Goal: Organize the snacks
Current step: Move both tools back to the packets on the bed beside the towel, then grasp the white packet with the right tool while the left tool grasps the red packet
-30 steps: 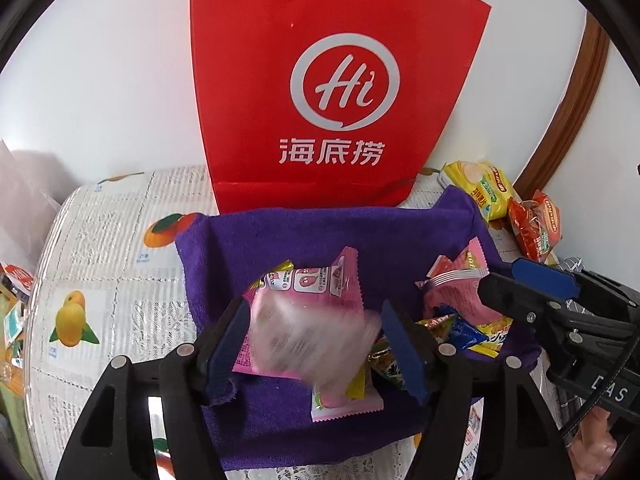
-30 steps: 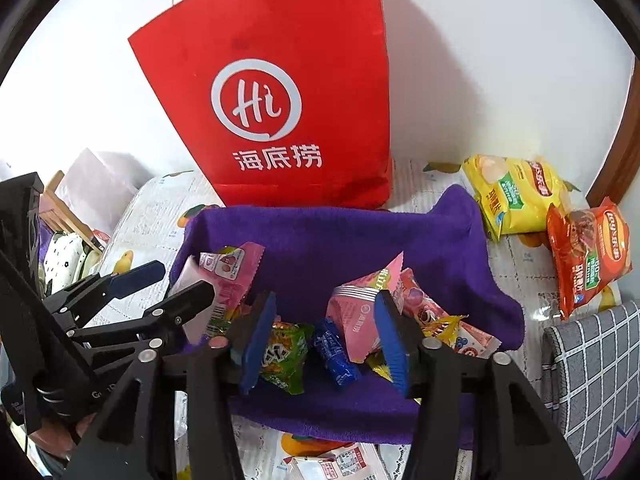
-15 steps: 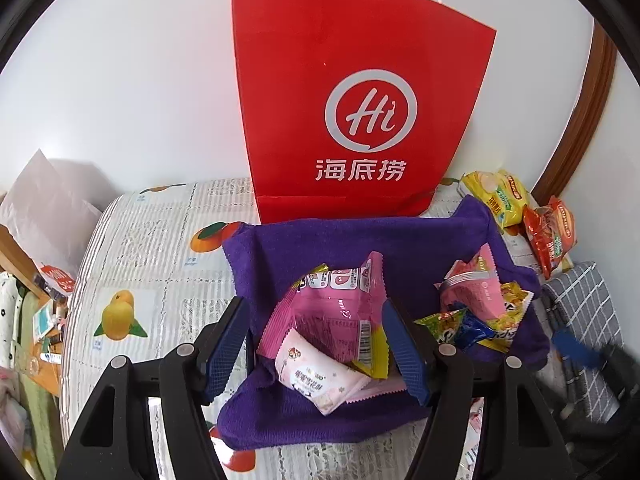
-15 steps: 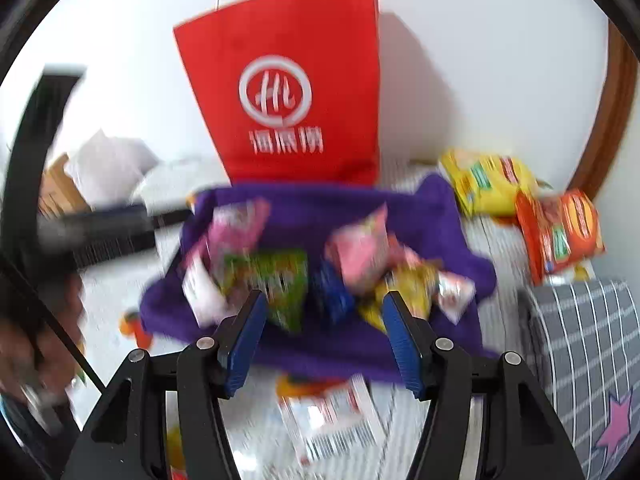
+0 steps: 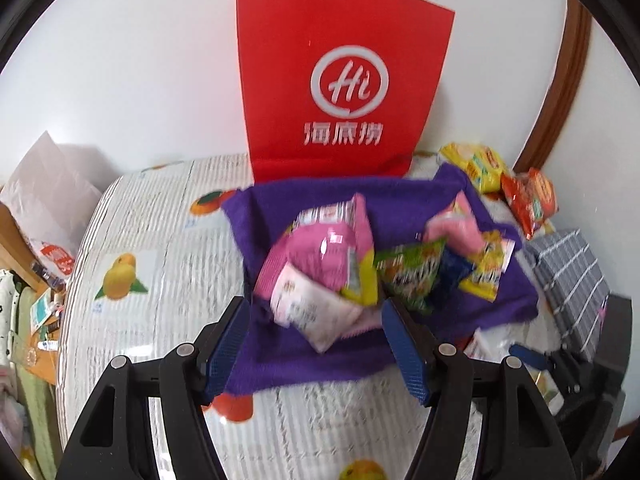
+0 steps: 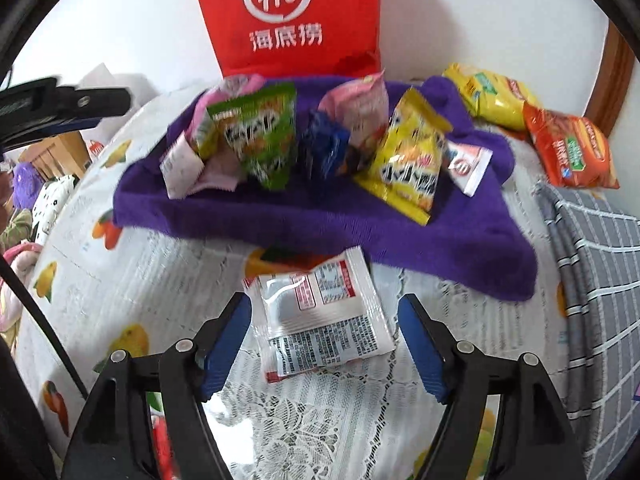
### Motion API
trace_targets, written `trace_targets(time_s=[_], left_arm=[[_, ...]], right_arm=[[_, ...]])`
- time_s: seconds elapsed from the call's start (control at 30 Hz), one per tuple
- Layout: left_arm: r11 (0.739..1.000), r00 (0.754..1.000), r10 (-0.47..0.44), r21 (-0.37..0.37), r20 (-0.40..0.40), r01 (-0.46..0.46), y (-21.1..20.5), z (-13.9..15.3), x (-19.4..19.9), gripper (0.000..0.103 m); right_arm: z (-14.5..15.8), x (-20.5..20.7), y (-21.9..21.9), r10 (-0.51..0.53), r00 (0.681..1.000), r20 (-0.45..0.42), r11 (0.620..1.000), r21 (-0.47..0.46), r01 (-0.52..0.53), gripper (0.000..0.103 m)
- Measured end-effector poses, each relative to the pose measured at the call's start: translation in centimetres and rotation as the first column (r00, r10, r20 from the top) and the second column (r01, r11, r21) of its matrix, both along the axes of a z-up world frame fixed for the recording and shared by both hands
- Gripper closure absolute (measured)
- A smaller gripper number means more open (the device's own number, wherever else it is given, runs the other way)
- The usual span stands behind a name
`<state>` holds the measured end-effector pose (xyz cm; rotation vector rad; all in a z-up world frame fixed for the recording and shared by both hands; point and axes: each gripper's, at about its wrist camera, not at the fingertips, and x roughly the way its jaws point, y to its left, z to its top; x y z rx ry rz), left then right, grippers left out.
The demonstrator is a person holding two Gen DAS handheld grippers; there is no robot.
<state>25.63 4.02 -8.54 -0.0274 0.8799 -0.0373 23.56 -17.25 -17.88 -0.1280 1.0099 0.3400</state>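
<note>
Your right gripper [image 6: 324,340] hangs over a silver-and-white snack packet [image 6: 320,320] that lies flat on the fruit-print counter [image 6: 140,280], just off the near edge of the purple towel [image 6: 360,224]. The jaws are opening, with the packet framed between them and the blue pads [image 6: 228,344] clear of it on both sides; nothing is gripped yet. Judging by this, the step in hand is fetching a stray snack that sits outside the pile.

On the towel, at twelve o'clock from the packet, the gathered snacks stand in a loose heap: a green packet [image 6: 260,136], a dark blue one [image 6: 324,148], a yellow packet [image 6: 412,156] and pink ones [image 6: 360,104] behind. The red paper bag [image 6: 288,16] stands upright against the wall beyond them. At one to two o'clock, off the towel, a yellow chip bag [image 6: 492,92] and an orange chip bag [image 6: 568,148] lie unsorted.

Your left gripper [image 5: 316,344] holds nothing, its jaws released and part-spread above the towel's near left corner, with the pink packet [image 5: 320,252] and a white one [image 5: 316,312] showing between them but untouched.

The next move likely calls for lowering the right jaws around the flat packet and pinching it by its edges. It lies flush on the lace cloth, so a shallow bite could slip off the foil. Then it wants carrying toward twelve o'clock, onto the towel.
</note>
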Motion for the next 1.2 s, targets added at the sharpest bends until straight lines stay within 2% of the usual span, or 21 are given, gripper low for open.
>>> trace_targets(time_s=[0.1,0.13,0.23,0.37,0.47,0.7,0.83,1.0,1.2], left_arm=[[1.0,1.0,-0.002,0.003,-0.021,0.002,0.4,-1.1,-1.0,0.036],[1.0,1.0,0.001,-0.001,-0.027,-0.001,0.5,-1.4,-1.3,0.036],[1.0,0.999,0.006,-0.024,-0.045,-0.007,1.1,-2.3,-2.2,0.036],[0.999,0.998,0.013,-0.045,-0.068,-0.016,1.6,-3.4,-3.2,0.036],[0.999,0.997,0.013,-0.041,-0.079,-0.016,1.6,-3.9,-4.1,0.036],[0.999,0.996,-0.004,-0.038,-0.089,0.001,1.3,-4.5,-6.8,0.036],[0.998,0.995,-0.016,-0.061,-0.1,0.01,1.0,-4.9,-8.3,0.037],[0.998,0.992,-0.042,-0.053,-0.117,0.036,-0.2,-5.7,-10.3,0.036],[0.987,0.984,-0.112,-0.13,-0.14,0.094,-1.6,-6.7,-12.9,0.036]], right_arm=[[-1.3,0.1,0.6,0.012,1.0,-0.018,1.0,-0.027,-0.012,0.027],[-1.7,0.2,0.8,0.007,1.0,-0.021,0.999,-0.037,-0.008,0.024],[-2.0,-0.1,1.4,0.015,1.0,-0.002,0.998,-0.053,-0.015,0.017],[-2.2,-0.1,2.0,0.012,1.0,0.027,0.998,-0.064,-0.01,0.016],[-1.9,0.1,1.9,-0.007,1.0,0.03,0.997,-0.072,0.01,0.028],[-1.3,-1.4,1.1,-0.013,1.0,0.018,0.999,-0.05,0.014,0.044],[-0.6,-2.4,0.2,-0.048,0.999,-0.004,0.999,0.004,0.048,0.045],[2.2,-4.8,-1.7,-0.116,0.992,0.046,0.993,0.038,0.114,0.045],[5.5,-7.7,-4.1,-0.17,0.983,0.074,0.982,0.099,0.163,0.045]])
